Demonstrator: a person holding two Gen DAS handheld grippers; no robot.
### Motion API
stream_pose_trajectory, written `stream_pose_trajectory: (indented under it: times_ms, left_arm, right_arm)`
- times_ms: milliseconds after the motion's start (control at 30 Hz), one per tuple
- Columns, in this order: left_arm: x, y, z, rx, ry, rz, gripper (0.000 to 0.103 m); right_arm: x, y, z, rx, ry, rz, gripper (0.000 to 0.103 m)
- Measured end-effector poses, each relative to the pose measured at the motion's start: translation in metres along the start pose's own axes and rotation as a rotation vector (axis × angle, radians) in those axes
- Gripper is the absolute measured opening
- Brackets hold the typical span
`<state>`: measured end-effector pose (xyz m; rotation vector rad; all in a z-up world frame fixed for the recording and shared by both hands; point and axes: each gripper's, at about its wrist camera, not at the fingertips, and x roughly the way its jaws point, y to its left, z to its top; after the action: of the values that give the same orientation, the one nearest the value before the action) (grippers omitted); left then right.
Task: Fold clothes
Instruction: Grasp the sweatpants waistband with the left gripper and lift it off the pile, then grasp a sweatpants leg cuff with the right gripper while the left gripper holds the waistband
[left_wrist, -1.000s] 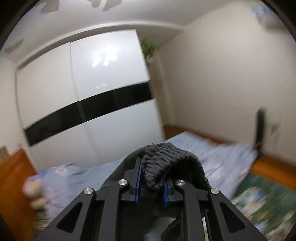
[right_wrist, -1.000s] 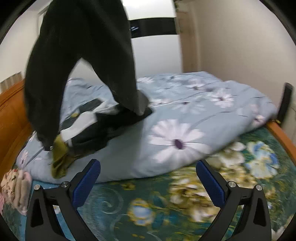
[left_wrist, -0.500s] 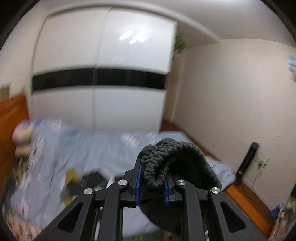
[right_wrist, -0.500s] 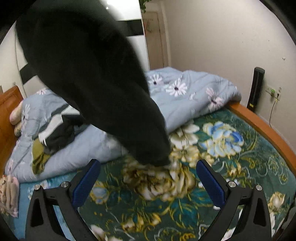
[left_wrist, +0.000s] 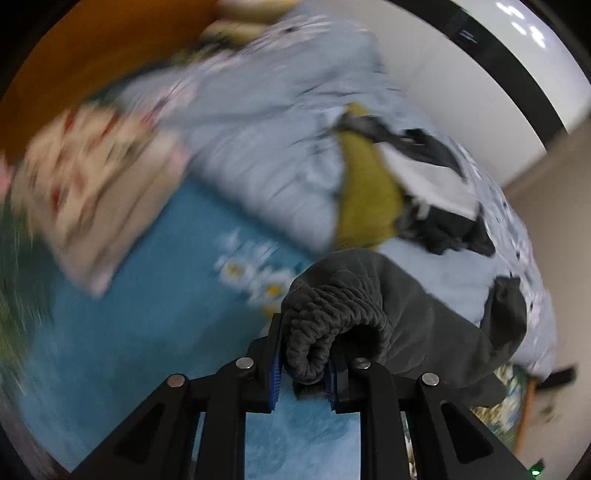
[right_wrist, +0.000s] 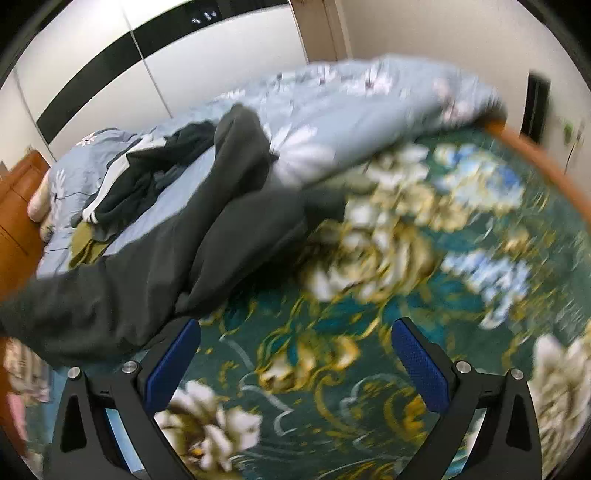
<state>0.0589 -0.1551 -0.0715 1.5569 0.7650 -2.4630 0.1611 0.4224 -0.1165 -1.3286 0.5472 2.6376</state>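
My left gripper (left_wrist: 303, 373) is shut on the ribbed waistband of a dark grey pair of trousers (left_wrist: 417, 321). The trousers trail off to the right onto the light blue duvet (left_wrist: 266, 147). In the right wrist view the same trousers (right_wrist: 155, 266) lie stretched from the left edge across the duvet (right_wrist: 351, 107) and onto the green floral bedspread (right_wrist: 369, 295). My right gripper (right_wrist: 295, 365) is open and empty, low over the bedspread, just right of the trousers. A pile of other clothes, black, white and olive, (right_wrist: 136, 177) lies on the duvet; it also shows in the left wrist view (left_wrist: 391, 184).
A floral pillow (left_wrist: 85, 177) lies by the wooden headboard (left_wrist: 92, 48). A wooden bed rail (right_wrist: 546, 162) runs along the right side. A white wardrobe with a black stripe (right_wrist: 147, 48) stands behind the bed. A black device (right_wrist: 535, 103) stands by the wall.
My left gripper has swung down from facing the wardrobe to low over the bed, still holding the waistband. The trousers, hanging in the air before, now lie draped across the duvet and bedspread.
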Motion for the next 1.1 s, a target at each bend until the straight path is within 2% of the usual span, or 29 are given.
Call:
stream_pose_trajectory:
  times_ms: [100, 167, 300, 467, 533, 600, 633, 700, 767, 867, 933, 1033, 1100]
  left_arm:
    - [0.007, 0.034, -0.022, -0.079, 0.026, -0.045, 0.020]
    - [0.005, 0.032, -0.029, -0.063, 0.032, -0.055, 0.021]
    - [0.000, 0.028, -0.031, -0.041, 0.029, -0.068, 0.021]
    - [-0.007, 0.015, -0.031, -0.018, 0.014, -0.074, 0.021]
    - [-0.010, 0.009, -0.032, 0.003, 0.009, -0.070, 0.021]
    - [-0.008, 0.005, -0.032, 0.013, 0.007, -0.069, 0.021]
    - [-0.009, 0.005, -0.032, 0.017, 0.005, -0.071, 0.021]
    - [-0.011, 0.005, -0.032, 0.023, 0.001, -0.079, 0.021]
    - [-0.015, 0.003, -0.032, 0.030, -0.003, -0.092, 0.021]
    - [-0.027, -0.002, -0.031, 0.051, -0.021, -0.131, 0.021]
    - [-0.039, -0.005, -0.032, 0.073, -0.035, -0.160, 0.021]
    - [-0.061, -0.008, -0.038, 0.094, -0.058, -0.243, 0.021]
    - [-0.069, -0.007, -0.045, 0.092, -0.045, -0.283, 0.021]
  right_arm:
    - [0.019, 0.000, 0.005, 0.073, 0.057, 0.048, 0.103]
    - [0.035, 0.003, 0.013, 0.125, 0.079, 0.091, 0.101]
    - [0.065, 0.004, 0.036, 0.191, 0.089, 0.108, 0.076]
    - [0.097, -0.009, 0.058, 0.355, 0.090, 0.181, 0.066]
    - [0.109, -0.014, 0.062, 0.428, 0.109, 0.237, 0.058]
    - [0.119, -0.017, 0.062, 0.487, 0.137, 0.267, 0.040]
    - [0.123, -0.018, 0.062, 0.516, 0.152, 0.282, 0.036]
    - [0.130, -0.021, 0.063, 0.566, 0.174, 0.308, 0.017]
    - [0.124, -0.021, 0.065, 0.574, 0.164, 0.312, 0.008]
    - [0.102, -0.020, 0.073, 0.542, 0.117, 0.320, 0.006]
    - [0.076, -0.022, 0.080, 0.511, 0.061, 0.330, 0.005]
    - [0.030, -0.029, 0.089, 0.473, -0.033, 0.347, 0.005]
    - [-0.007, -0.043, 0.091, 0.468, -0.097, 0.358, 0.005]
